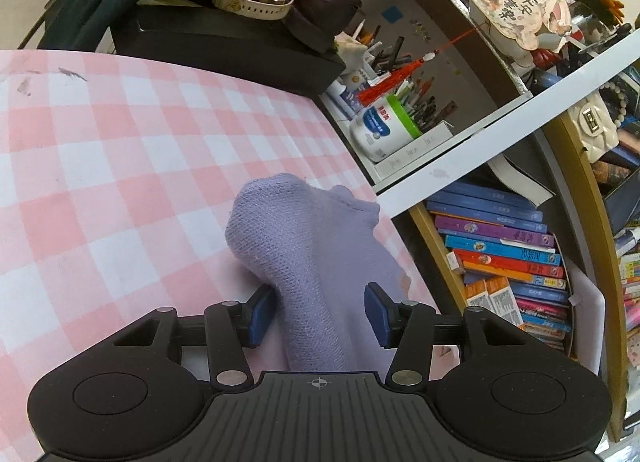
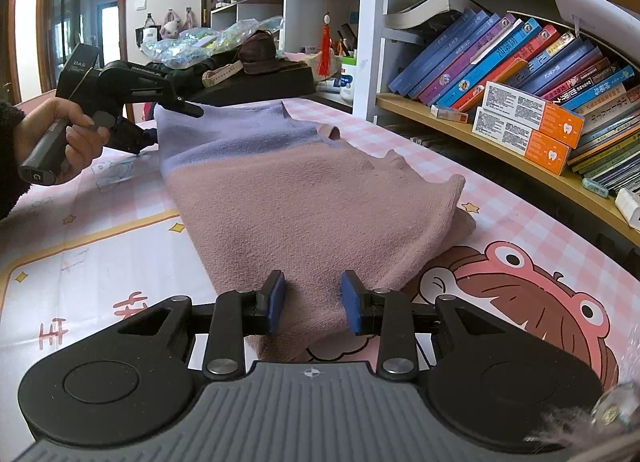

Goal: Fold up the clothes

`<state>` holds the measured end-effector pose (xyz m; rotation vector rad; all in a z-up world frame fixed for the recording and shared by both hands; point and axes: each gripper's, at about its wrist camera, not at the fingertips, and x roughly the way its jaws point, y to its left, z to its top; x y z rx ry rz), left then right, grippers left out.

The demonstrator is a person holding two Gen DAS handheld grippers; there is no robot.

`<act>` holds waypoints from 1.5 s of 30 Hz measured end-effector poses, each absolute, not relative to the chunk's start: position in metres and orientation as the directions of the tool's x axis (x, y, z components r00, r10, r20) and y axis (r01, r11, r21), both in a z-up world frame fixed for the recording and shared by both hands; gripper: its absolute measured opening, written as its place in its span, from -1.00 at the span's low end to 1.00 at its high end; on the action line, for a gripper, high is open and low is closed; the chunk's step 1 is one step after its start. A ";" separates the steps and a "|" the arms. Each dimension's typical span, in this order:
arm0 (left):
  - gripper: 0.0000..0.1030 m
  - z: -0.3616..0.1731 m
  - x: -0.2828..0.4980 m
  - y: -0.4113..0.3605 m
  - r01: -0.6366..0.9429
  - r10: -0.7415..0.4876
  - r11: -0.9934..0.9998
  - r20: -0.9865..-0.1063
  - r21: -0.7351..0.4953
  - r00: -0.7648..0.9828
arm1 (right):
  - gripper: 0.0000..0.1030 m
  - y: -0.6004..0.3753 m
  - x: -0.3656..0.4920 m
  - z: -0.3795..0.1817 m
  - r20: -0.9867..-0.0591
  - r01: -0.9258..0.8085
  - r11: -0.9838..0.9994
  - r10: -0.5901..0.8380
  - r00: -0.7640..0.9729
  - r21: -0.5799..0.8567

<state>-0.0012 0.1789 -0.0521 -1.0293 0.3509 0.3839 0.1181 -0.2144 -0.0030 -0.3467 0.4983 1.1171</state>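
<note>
Both hand-held grippers clamp the sweater (image 2: 304, 198) on the table (image 2: 100, 262): left (image 1: 318, 312) on its lilac end, right (image 2: 313, 302) on its pink hem. Folding looks underway, not finished.

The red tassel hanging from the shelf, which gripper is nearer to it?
Left. The left gripper holds the garment's lilac far end, toward the red tassel; the right gripper is at the pink near end.

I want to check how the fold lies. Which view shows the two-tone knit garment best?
The right wrist view: the garment lies spread across the table, showing both its pink body and its purple end. The left wrist view shows only a bunched purple part rising between that tool's pads, with no pink part recognisable.
</note>
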 end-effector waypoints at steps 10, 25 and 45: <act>-0.02 -0.053 0.000 0.176 -0.462 0.149 0.478 -0.449 -0.747 0.881 | -0.35 -0.215 0.119 -0.002 -0.542 -0.918 0.397 0.771 0.335 -0.003; -0.02 -0.053 -0.001 0.172 -0.452 0.157 0.514 -0.438 -0.729 0.885 | -0.35 -0.216 0.120 -0.001 -0.539 -0.918 0.397 0.774 0.332 0.003; -0.45 -0.056 -0.003 0.175 -0.465 0.173 0.503 -0.442 -0.729 0.880 | -0.32 -0.228 0.129 -0.002 -0.536 -0.871 0.489 0.747 0.393 0.042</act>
